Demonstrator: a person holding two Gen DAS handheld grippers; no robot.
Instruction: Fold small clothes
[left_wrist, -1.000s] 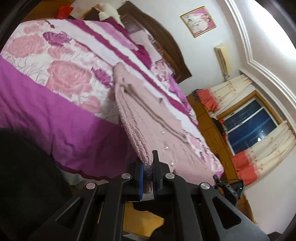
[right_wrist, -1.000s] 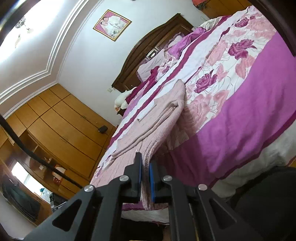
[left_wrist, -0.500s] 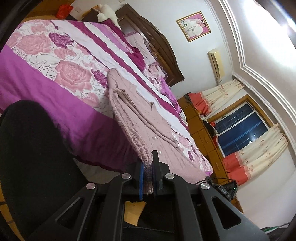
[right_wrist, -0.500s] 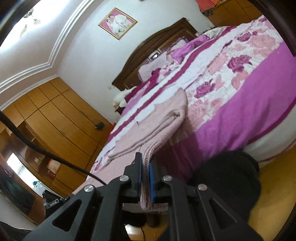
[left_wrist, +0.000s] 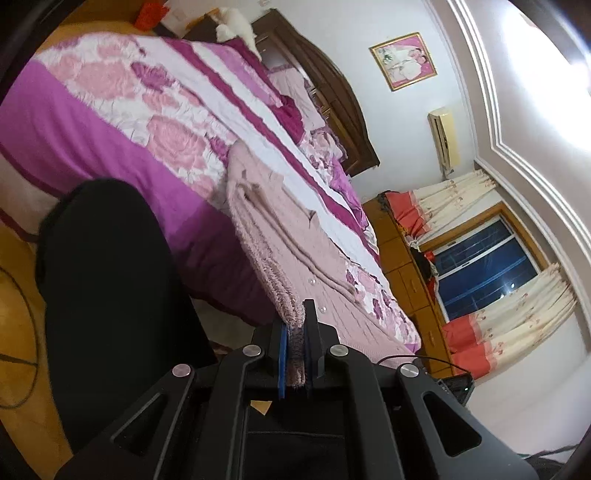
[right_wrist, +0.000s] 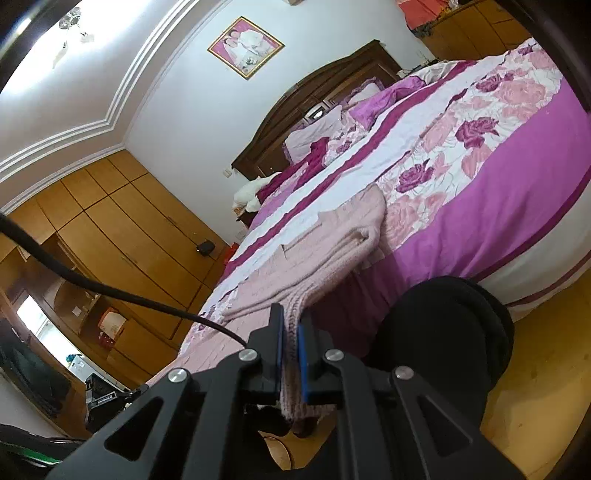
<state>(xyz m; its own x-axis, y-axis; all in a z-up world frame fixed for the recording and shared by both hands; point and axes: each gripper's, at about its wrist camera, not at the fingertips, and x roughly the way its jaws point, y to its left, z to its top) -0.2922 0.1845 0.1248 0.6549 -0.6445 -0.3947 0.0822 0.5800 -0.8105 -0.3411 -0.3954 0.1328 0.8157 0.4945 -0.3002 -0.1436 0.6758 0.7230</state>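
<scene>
while the pink knitted cardigan (left_wrist: 280, 236) lies mostly on the bed (left_wrist: 110, 122), its near hem hangs off the edge and is pinched at two places. on the left side, the left gripper (left_wrist: 295, 354) has its jaws closed tight on the ribbed hem, and the knit is squeezed thin between the blue pads (left_wrist: 282, 363). from there the cloth runs away over the purple flowered cover, with a row of small buttons (left_wrist: 313, 282) near the middle front and one sleeve folded over the body. a dark rounded shape (left_wrist: 110, 295) is low beside the bed; i cannot tell what it is. on the right side, the right gripper (right_wrist: 291, 354) is also closed on the hem, and a short end of the ribbing hangs below the pads. the far part of the garment (right_wrist: 343, 236) rests bunched on the cover, near the roses. i judge this cardigan is soft, light and stretchy, so it will sag between the two grips and can pull long if it is tugged. it is not fragile, but the loose knit may slip or catch. the thick ribbed hem, near each bottom corner, seems the best place to hold.
</scene>
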